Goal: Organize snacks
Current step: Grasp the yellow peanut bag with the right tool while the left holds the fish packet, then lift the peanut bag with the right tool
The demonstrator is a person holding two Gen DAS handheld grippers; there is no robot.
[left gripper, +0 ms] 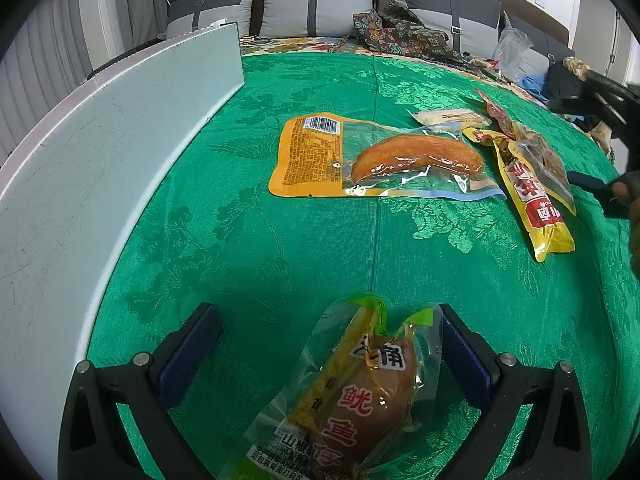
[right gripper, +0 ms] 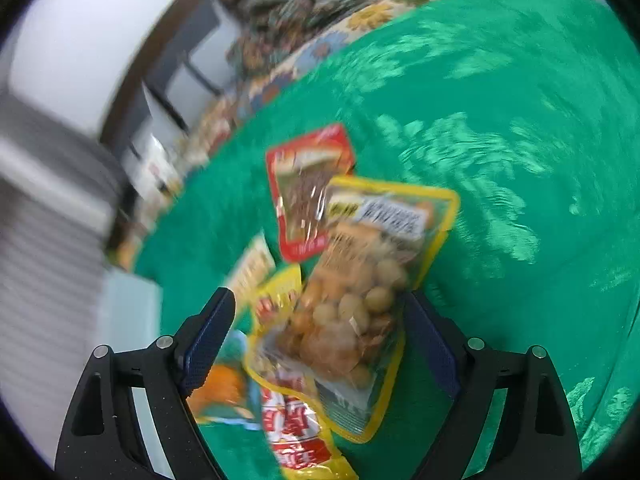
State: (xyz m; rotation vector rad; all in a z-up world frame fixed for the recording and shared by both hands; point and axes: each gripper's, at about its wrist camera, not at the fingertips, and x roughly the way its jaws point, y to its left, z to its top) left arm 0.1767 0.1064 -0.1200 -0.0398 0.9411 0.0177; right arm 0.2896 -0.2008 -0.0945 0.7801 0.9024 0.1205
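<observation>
In the left wrist view my left gripper point(left gripper: 326, 312) is open over the green cloth. A clear squid snack packet point(left gripper: 360, 400) with red characters lies between its fingers, against the right pad point(left gripper: 464, 356). Farther off lie an orange packet with a browned piece of meat point(left gripper: 380, 156), a white packet point(left gripper: 448, 117) and a yellow-red packet point(left gripper: 532, 188). The right wrist view is blurred. My right gripper point(right gripper: 318, 300) is open above a yellow-edged packet of round pieces point(right gripper: 360, 300), which overlaps a red packet point(right gripper: 308, 184) and the yellow-red packet point(right gripper: 296, 432).
A long white board point(left gripper: 100, 152) stands on edge along the left side of the green tablecloth point(left gripper: 280, 240). A sofa with grey cushions point(left gripper: 316, 4), patterned fabric point(left gripper: 400, 32) and a plastic bag point(left gripper: 512, 48) lie beyond the table. A hand point(left gripper: 624, 194) with the other gripper shows at the right edge.
</observation>
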